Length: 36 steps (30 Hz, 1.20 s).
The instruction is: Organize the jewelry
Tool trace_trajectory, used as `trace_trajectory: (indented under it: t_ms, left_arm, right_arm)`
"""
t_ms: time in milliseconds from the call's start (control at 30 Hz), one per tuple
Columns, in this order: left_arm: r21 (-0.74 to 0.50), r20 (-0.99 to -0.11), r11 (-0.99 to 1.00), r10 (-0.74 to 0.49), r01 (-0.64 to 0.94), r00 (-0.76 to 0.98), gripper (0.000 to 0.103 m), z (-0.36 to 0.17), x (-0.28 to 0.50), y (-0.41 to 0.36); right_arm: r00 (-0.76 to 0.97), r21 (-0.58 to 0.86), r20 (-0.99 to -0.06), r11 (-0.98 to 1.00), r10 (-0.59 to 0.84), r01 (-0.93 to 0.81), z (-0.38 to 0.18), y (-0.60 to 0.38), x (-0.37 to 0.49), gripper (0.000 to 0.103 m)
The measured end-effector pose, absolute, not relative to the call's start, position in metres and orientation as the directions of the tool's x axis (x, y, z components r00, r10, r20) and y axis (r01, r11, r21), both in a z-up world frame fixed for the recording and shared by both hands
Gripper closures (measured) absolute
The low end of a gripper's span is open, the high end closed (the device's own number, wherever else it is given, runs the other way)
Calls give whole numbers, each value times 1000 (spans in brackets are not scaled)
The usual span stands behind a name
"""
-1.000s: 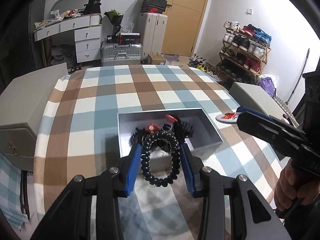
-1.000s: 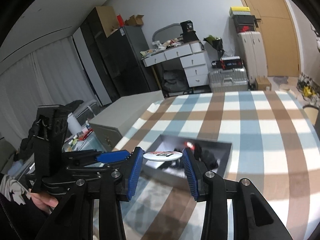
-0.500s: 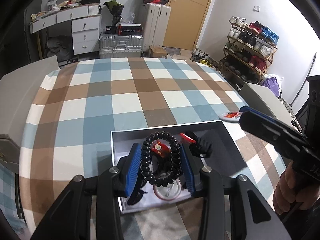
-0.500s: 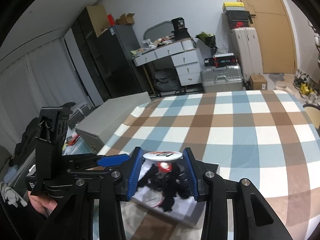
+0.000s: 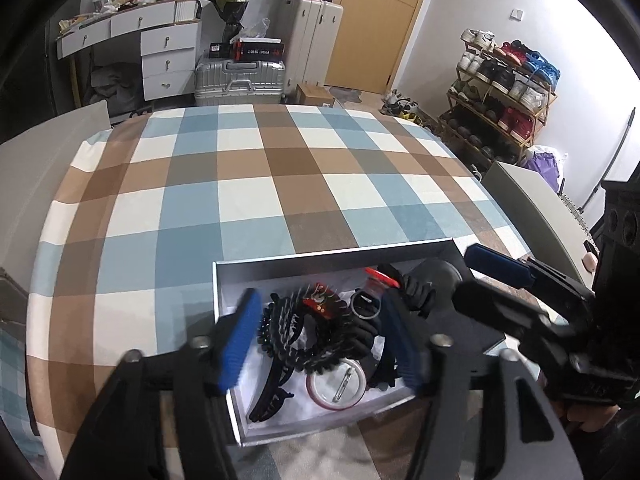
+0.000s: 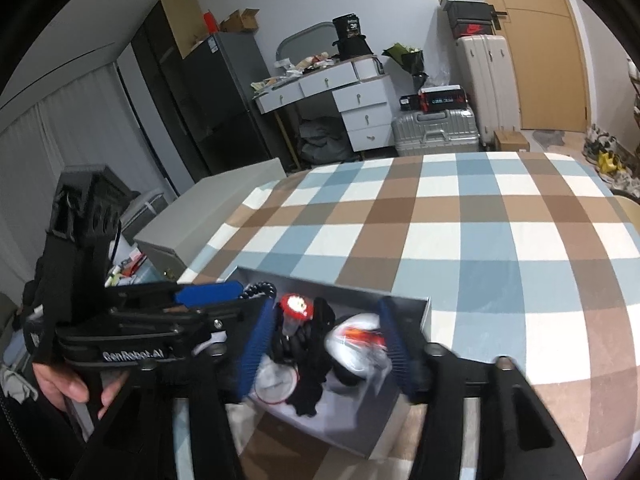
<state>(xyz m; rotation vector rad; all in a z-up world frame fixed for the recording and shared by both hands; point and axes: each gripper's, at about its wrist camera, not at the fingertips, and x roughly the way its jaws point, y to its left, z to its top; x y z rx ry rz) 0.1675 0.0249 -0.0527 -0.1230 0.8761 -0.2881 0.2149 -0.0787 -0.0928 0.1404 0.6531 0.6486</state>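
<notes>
A grey open box (image 5: 256, 270) sits on the checked tablecloth and holds black hair clips, a round badge (image 5: 335, 390) and a black bead bracelet (image 5: 320, 356) with a red charm. My left gripper (image 5: 320, 340) is open above the box, the bracelet lying loose below it. My right gripper (image 6: 326, 348) is open over the same box (image 6: 424, 312); a white round badge (image 6: 356, 344), blurred, sits between its fingers and apart from both.
The checked tablecloth (image 5: 280, 168) stretches far beyond the box. Grey cabinets stand at the table's left (image 5: 40, 168) and right (image 5: 528, 200). A shoe rack (image 5: 504, 92), suitcases and a desk stand further back.
Both grippers moved over the box and opened. The bracelet left the left gripper and lies in the box. The white badge left the right gripper's hold.
</notes>
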Motion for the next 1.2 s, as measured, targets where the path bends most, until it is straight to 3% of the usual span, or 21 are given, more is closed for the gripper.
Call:
trace_trajectory:
  t_ms: [200, 433, 600, 733, 867, 1200]
  left_arm:
    - [-206, -718, 957, -289, 203, 633, 40, -42, 159, 24]
    - [-179, -654, 971, -239, 161, 717, 40, -24, 145, 27]
    - [-151, -546, 984, -166, 99, 821, 20, -8, 129, 33]
    - [-125, -433, 990, -113, 64, 894, 16, 3, 114, 38]
    - [-118, -301, 993, -49, 14, 952, 1, 5, 101, 43]
    - [-100, -199, 993, 43, -63, 979, 1, -22, 93, 52]
  right_arm:
    - [646, 304, -480, 803, 594, -513, -80, -87, 198, 37]
    - [720, 297, -379, 813, 581, -500, -52, -98, 177, 24]
    - [772, 282, -279, 817, 572, -503, -36, -103, 158, 10]
    - [807, 263, -204, 825, 555, -500, -25, -105, 143, 1]
    - [837, 234, -137, 838, 530, -493, -20, -105, 130, 0]
    - [887, 138, -45, 882, 460, -450, -35, -104, 107, 0]
